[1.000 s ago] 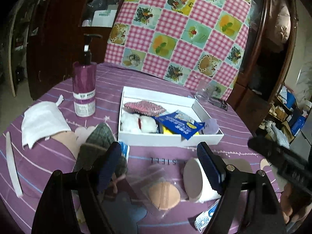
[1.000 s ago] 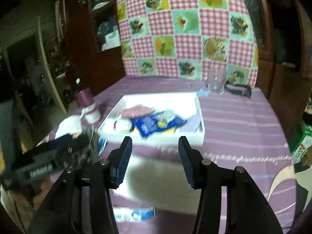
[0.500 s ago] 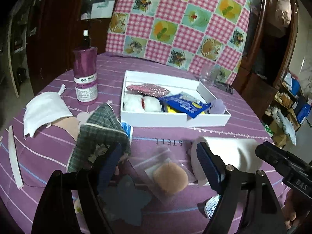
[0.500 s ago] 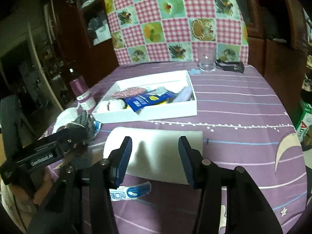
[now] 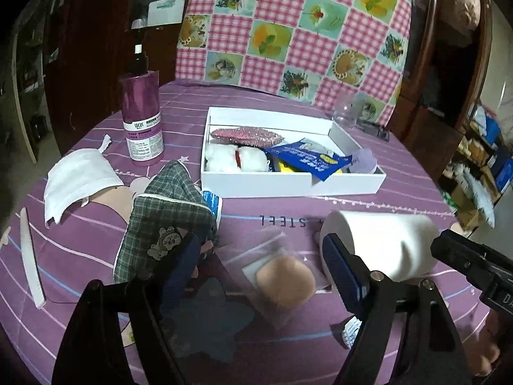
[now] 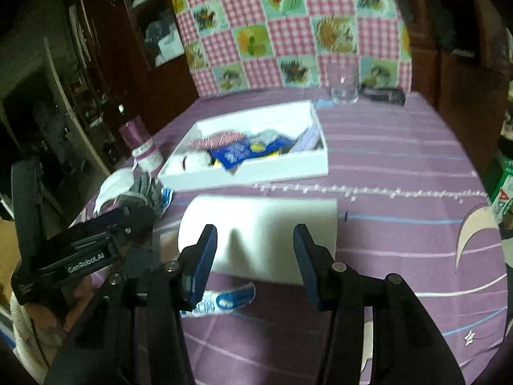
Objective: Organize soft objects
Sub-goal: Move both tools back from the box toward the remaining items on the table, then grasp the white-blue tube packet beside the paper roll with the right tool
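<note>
My left gripper (image 5: pixel 259 250) is open and low over the purple tablecloth. A beige puff in a clear bag (image 5: pixel 285 280) lies between and just beyond its fingers, untouched. A green plaid pouch (image 5: pixel 166 218) rests against the left finger. A white roll (image 5: pixel 378 243) lies on its side to the right. In the right wrist view the roll (image 6: pixel 256 224) stretches crosswise just past my right gripper (image 6: pixel 255 237), which is open and empty. The white box (image 5: pixel 288 186) behind holds a pink glittery piece, a white fluffy ball, a blue packet and a lilac item.
A purple pump bottle (image 5: pixel 141 118) and a white face mask (image 5: pixel 77 176) sit at the left, with a white strip (image 5: pixel 30 256) near the edge. A blue-white sachet (image 6: pixel 221 298) lies under the right gripper. A glass (image 6: pixel 344 86) stands behind the box by the checked chair cover.
The white roll, seen end-on a second ago, now lies lengthwise on the cloth. The right gripper has come down close to it. The left gripper has tilted a little.
</note>
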The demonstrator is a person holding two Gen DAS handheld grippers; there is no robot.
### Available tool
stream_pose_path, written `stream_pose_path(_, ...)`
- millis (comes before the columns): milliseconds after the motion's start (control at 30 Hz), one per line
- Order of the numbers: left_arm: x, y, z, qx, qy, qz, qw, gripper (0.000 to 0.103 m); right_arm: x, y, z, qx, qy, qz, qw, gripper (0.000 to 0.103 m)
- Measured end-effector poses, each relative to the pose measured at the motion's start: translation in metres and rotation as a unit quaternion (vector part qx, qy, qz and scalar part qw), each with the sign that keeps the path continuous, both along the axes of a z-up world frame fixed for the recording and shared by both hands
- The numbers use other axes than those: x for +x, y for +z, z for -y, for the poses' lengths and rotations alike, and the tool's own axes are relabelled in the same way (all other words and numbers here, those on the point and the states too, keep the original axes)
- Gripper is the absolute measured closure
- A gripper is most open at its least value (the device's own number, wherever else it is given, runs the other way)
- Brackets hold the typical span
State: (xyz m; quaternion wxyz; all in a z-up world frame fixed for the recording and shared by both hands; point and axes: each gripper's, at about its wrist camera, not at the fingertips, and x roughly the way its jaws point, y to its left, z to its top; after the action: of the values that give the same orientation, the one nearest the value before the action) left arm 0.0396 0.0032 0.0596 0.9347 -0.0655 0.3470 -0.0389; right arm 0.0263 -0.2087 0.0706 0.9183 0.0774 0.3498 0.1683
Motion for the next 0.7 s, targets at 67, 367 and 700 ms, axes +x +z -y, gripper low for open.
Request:
stream_pose_path(67, -0.001, -0.001, 0.004, 0.011, -0.005, -0.001, 0.9999, 0.025, 0.003, -0.004, 0.002, 0.015, 0.016, -0.018, 1.000, 0.052)
stream_pose_path(367, -0.001, -0.005, 0.008, 0.019, -0.011, -0.020, 0.9996, 0.025, -0.001, -0.014, -0.004, 0.030, 0.064, -0.067, 0.995, 0.066)
stream_pose_path(700, 0.003, -0.012, 0.012, 0.053, 0.005, -0.038, 0.9979, 0.025, 0.012, -0.049, -0.021, -0.032, 0.058, -0.125, 0.990, 0.069)
